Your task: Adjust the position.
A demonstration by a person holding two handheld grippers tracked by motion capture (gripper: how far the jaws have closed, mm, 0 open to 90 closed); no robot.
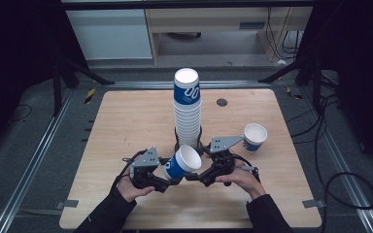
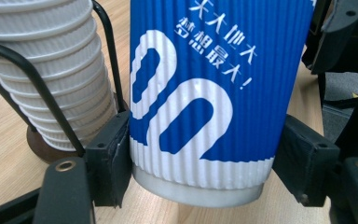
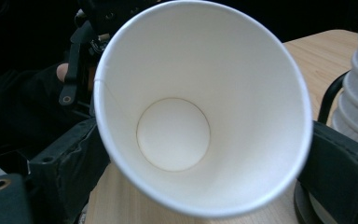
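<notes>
Item: blue-and-white paper cup (image 1: pixel 183 164), tilted on its side above the near middle of the tabletop (image 1: pixel 126 126), mouth toward the right gripper. In the left gripper view the cup's (image 2: pixel 214 93) top is cut off by the frame; its base hangs just over the wood.

Left gripper (image 1: pixel 167 180): fingers (image 2: pixel 109 163) closed partway, one pad pressed against each side of the ribbed wall near the base. Left hand (image 1: pixel 131 187) low at the near edge, sleeve partly out of frame.

Right gripper (image 1: pixel 194 175): fingers (image 3: pixel 70 172) stand either side of the cup (image 3: pixel 200 107) just behind its rim; contact is hidden by the rim, so whether they grip cannot be told. Right hand (image 1: pixel 243 178) on the gripper's near side, forearm angled inward.

Stack of cups (image 1: pixel 187 109): upright in a black wire holder (image 2: pixel 42 88) behind the grippers; its wooden base is mostly hidden.

Single cup (image 1: pixel 254 137): stands upright at the right, partly covered by the grey plate (image 1: pixel 226 142).
</notes>
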